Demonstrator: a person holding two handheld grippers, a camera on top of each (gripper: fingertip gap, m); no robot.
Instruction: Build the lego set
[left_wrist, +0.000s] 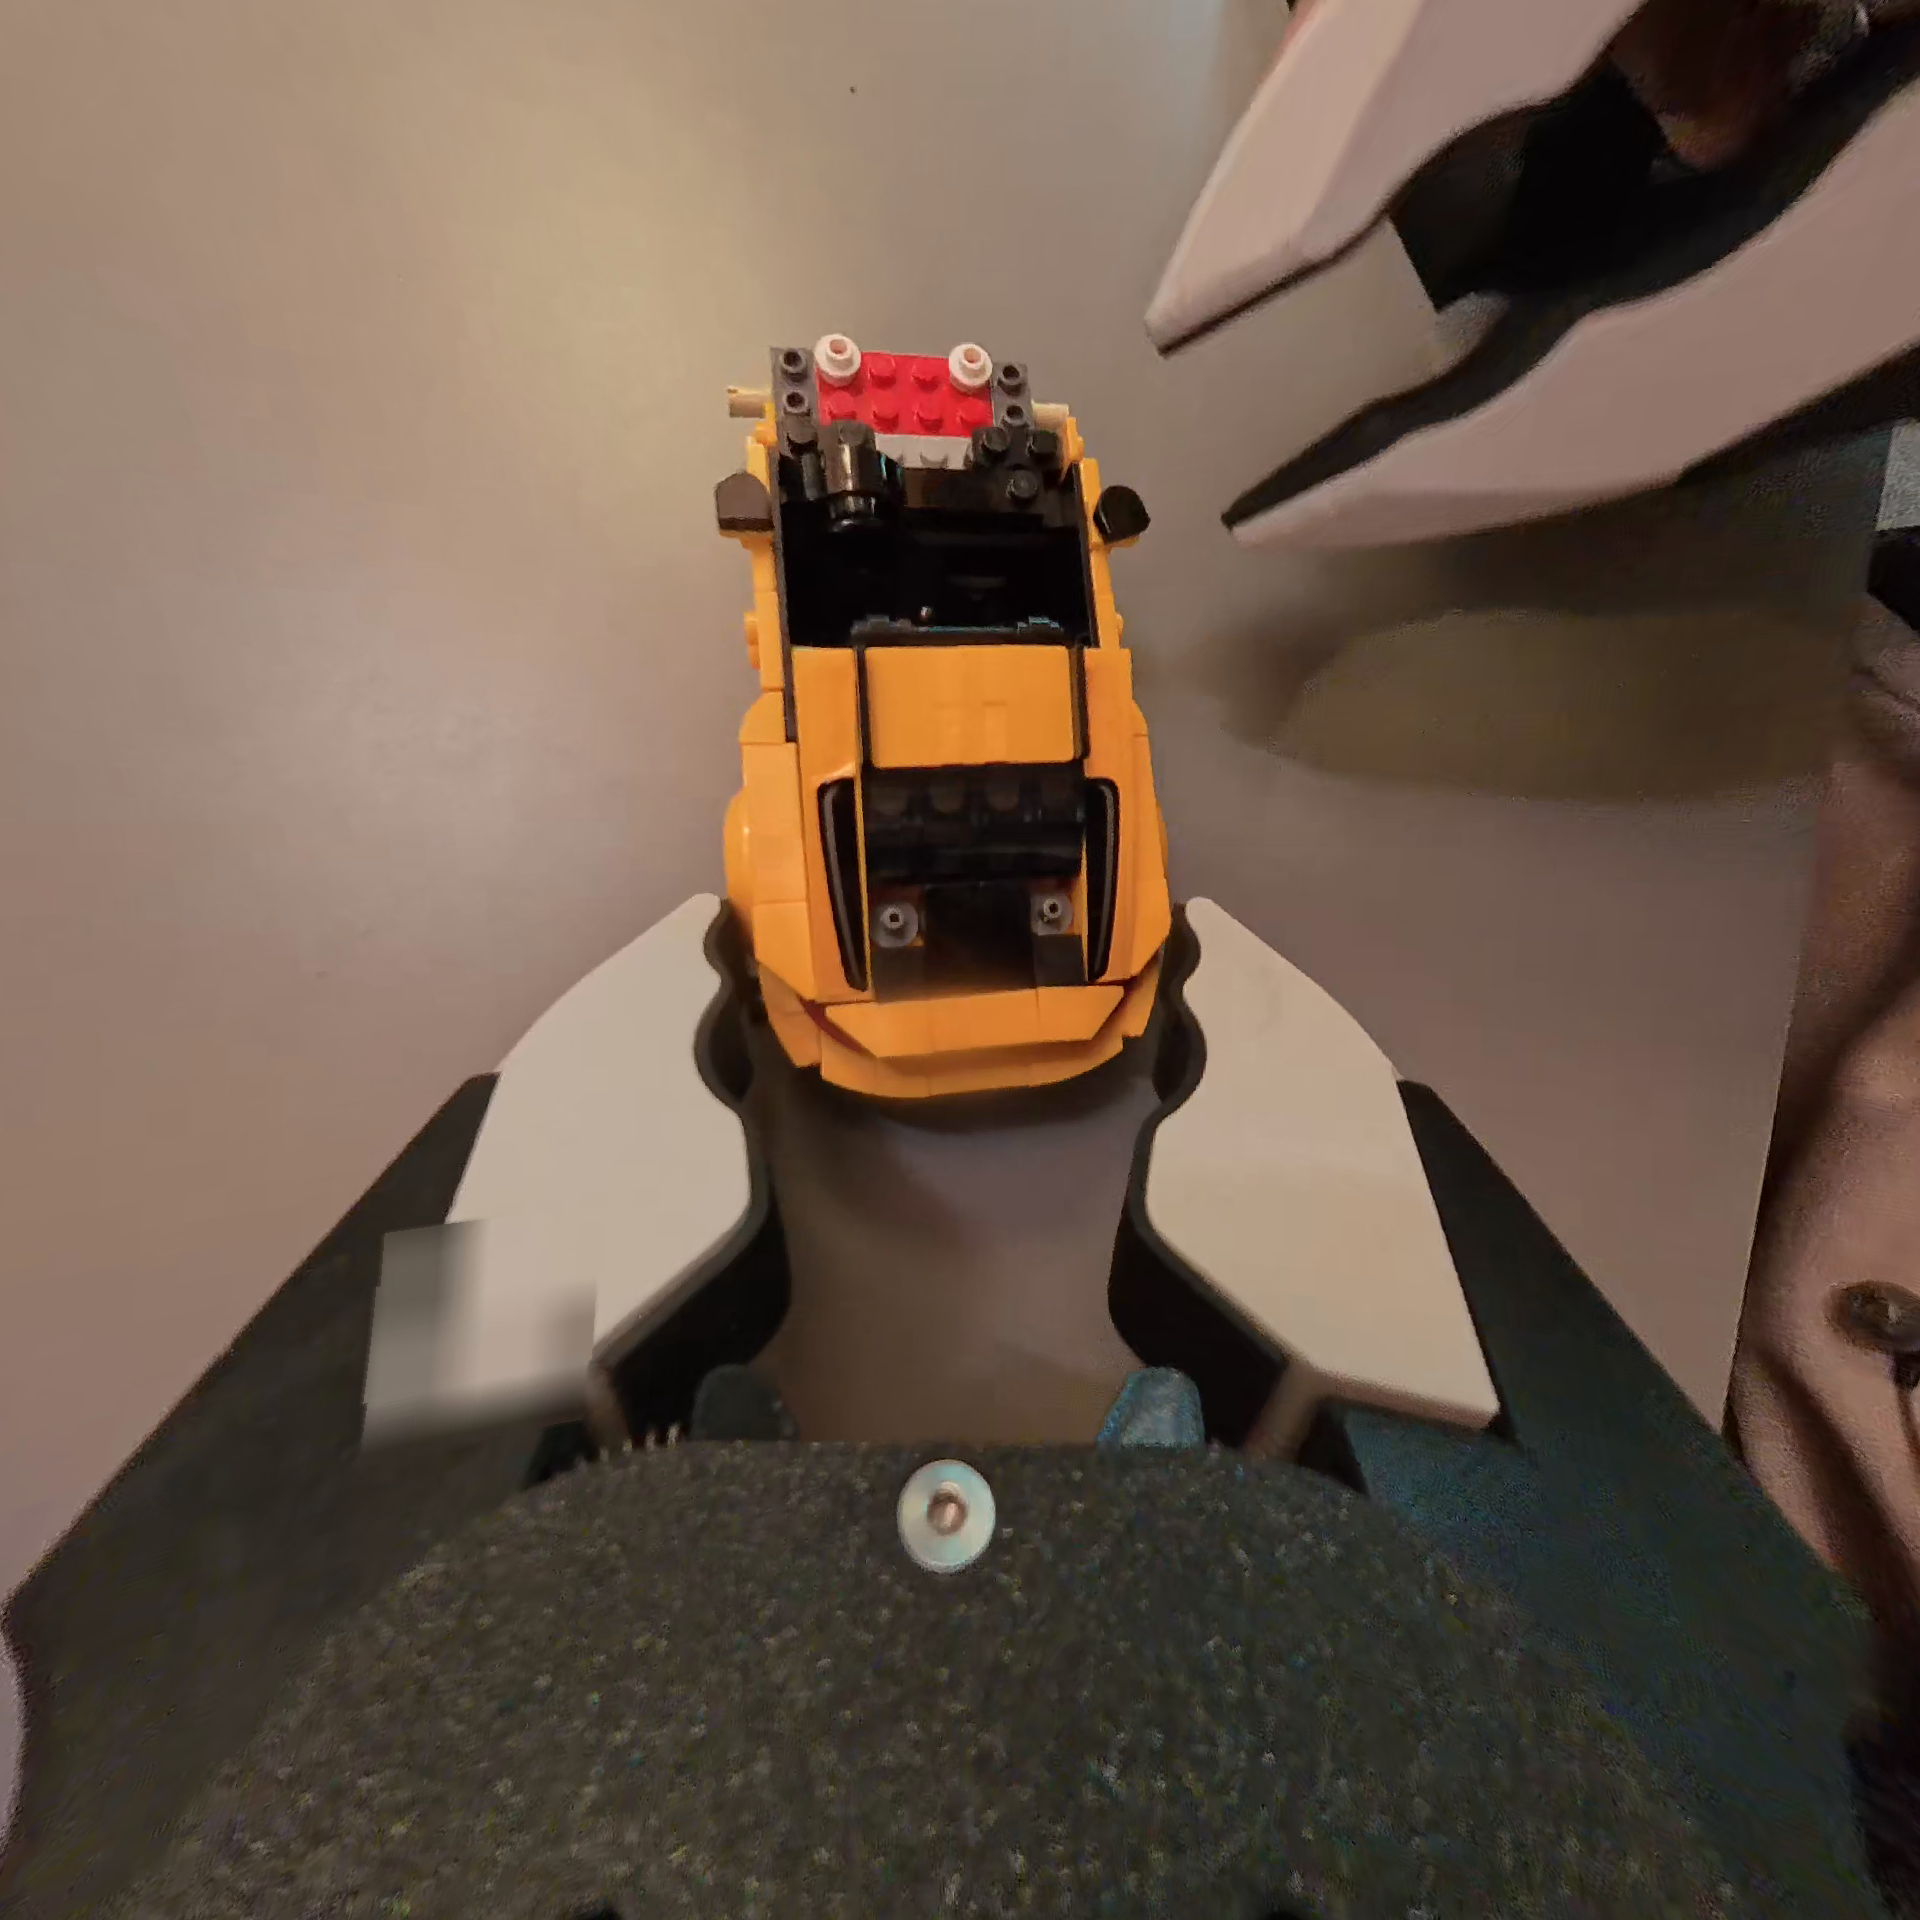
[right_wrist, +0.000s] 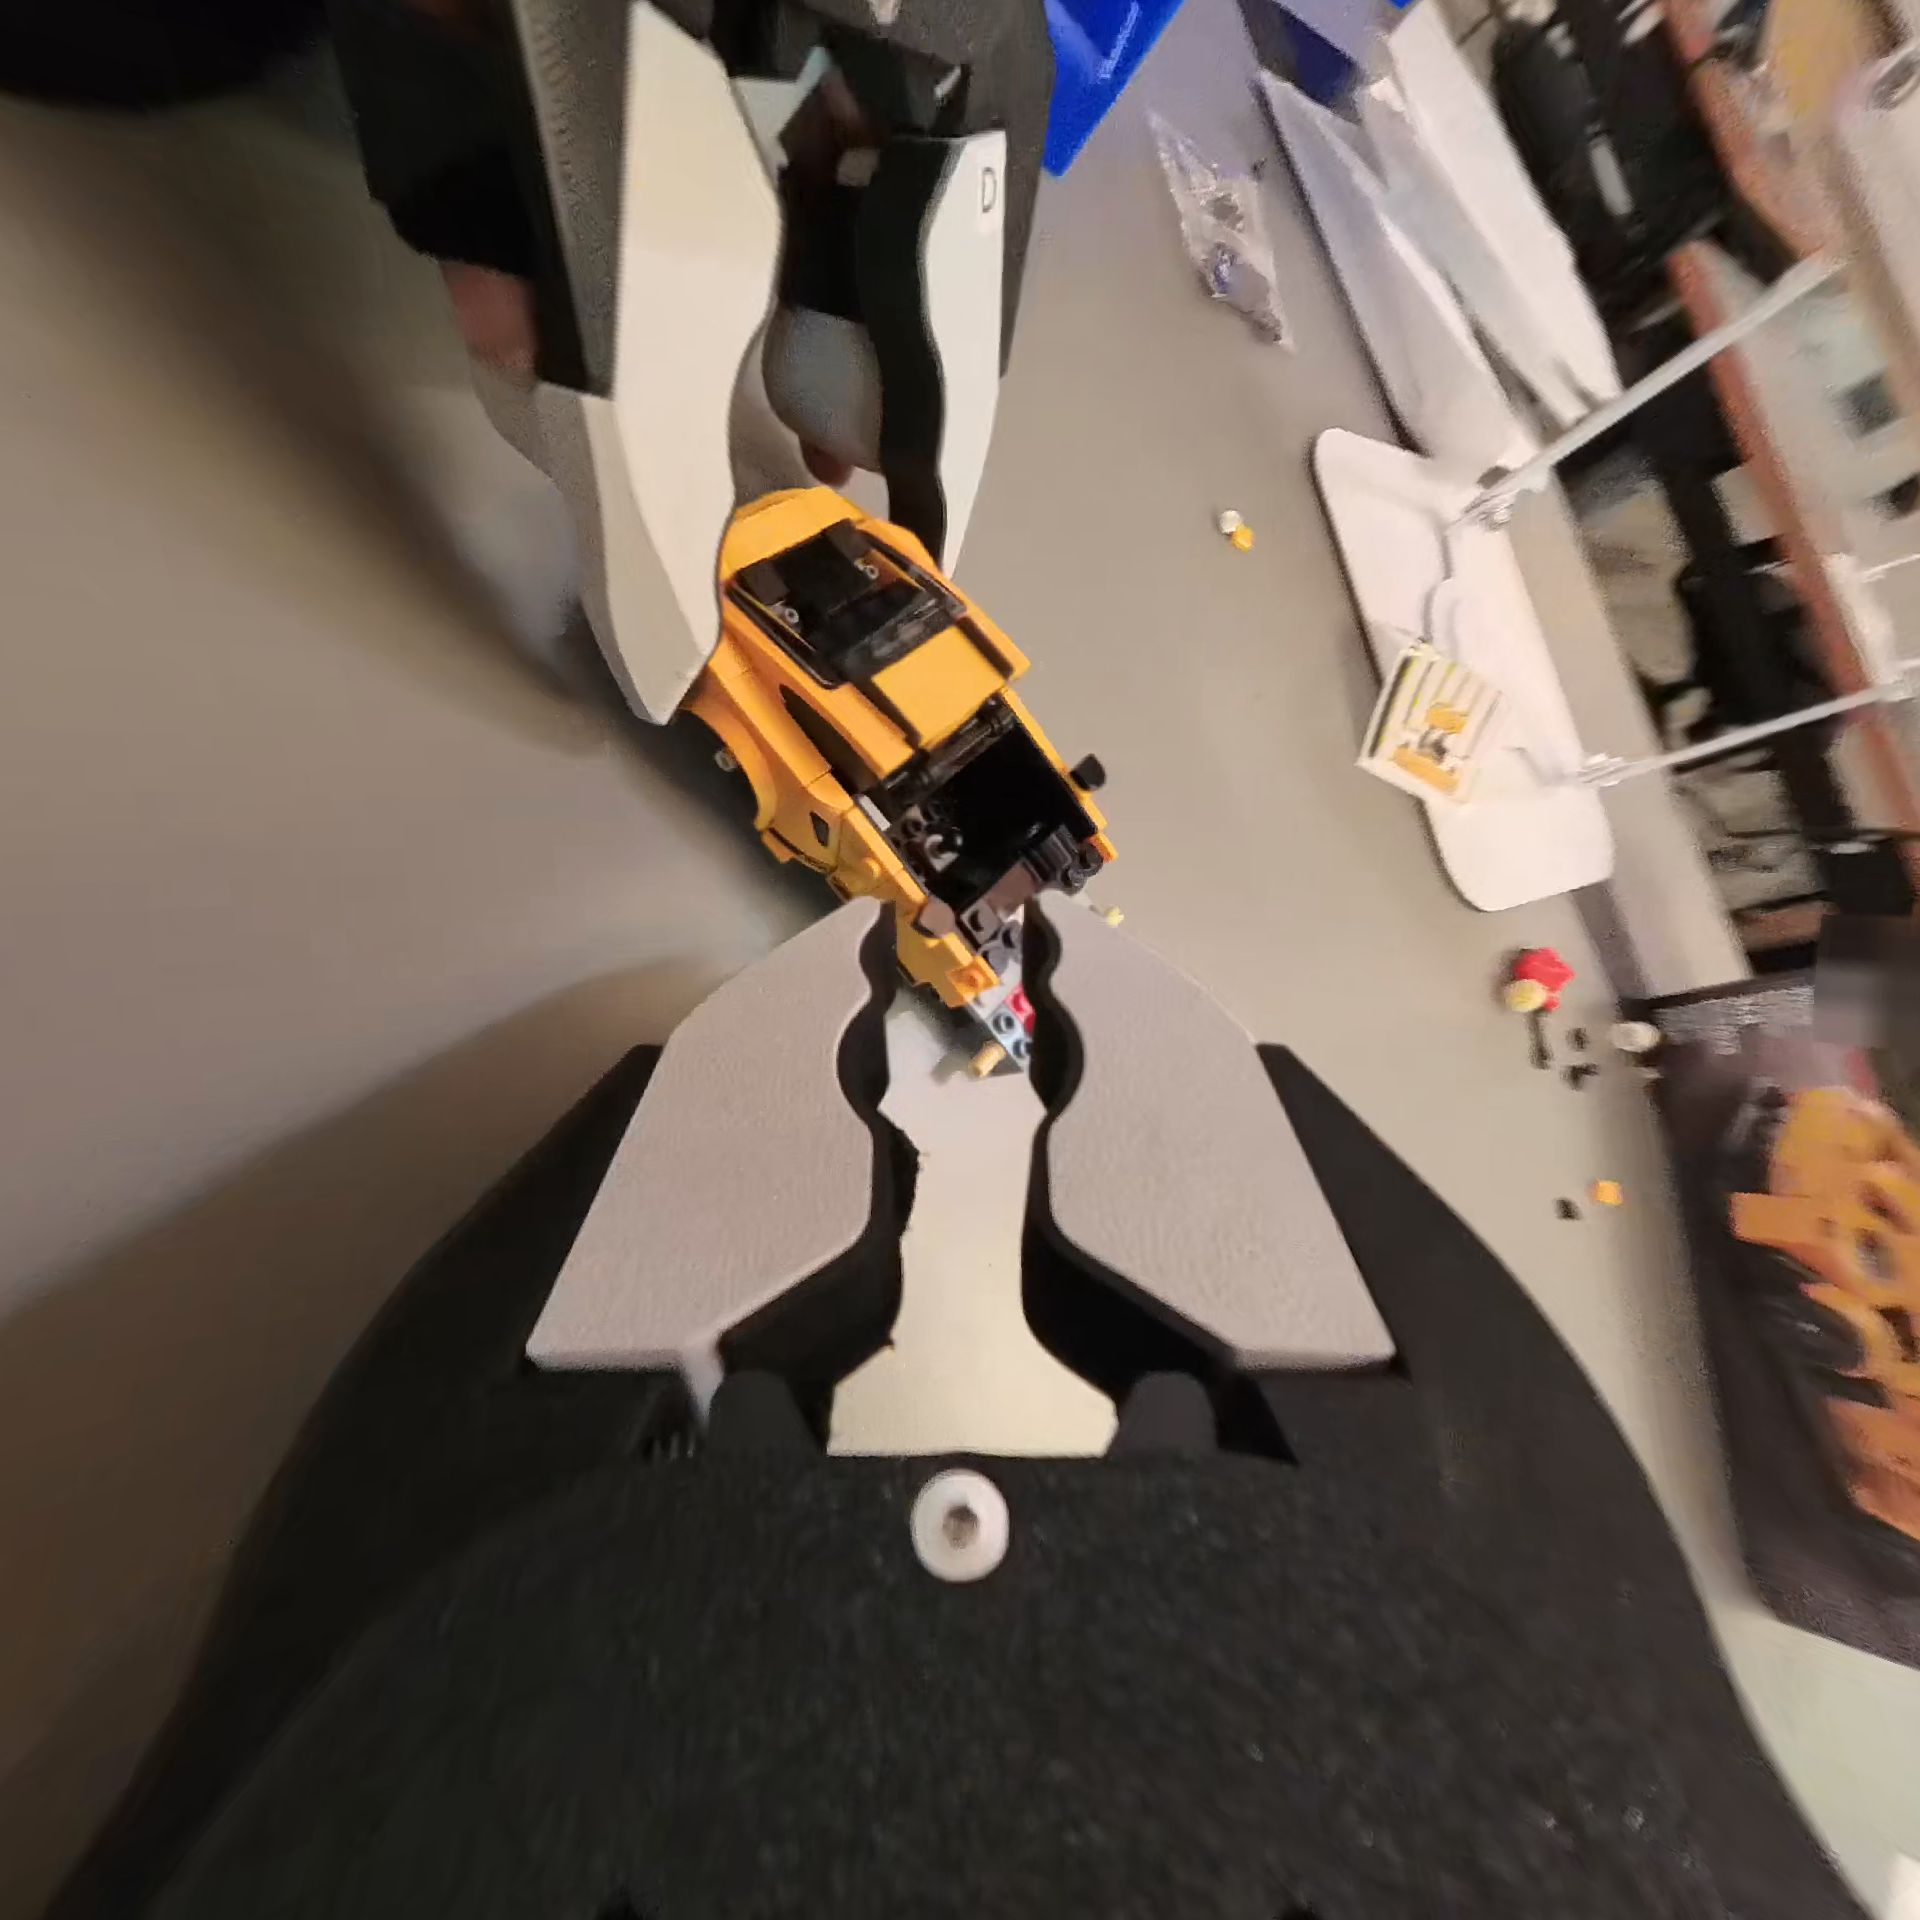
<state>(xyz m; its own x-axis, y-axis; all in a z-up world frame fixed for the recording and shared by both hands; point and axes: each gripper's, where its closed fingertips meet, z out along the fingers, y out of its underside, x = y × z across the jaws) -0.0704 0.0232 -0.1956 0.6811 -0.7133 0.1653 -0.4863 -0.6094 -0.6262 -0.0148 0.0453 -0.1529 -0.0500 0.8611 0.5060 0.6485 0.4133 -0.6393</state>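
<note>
The yellow brick-built toy car (right_wrist: 883, 717) lies on the grey table (right_wrist: 1195, 727); loose small bricks (right_wrist: 1538, 982) and a white tray (right_wrist: 1455, 675) lie right of the car.

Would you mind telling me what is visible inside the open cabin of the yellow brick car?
Inside the yellow brick car's open cabin only black interior shows, with a black cylindrical piece at its far edge. The floor is too dark to make out.

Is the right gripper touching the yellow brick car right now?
Apart. The left wrist view shows bare table between the right gripper and the yellow brick car; in the right wrist view they only overlap.
</note>
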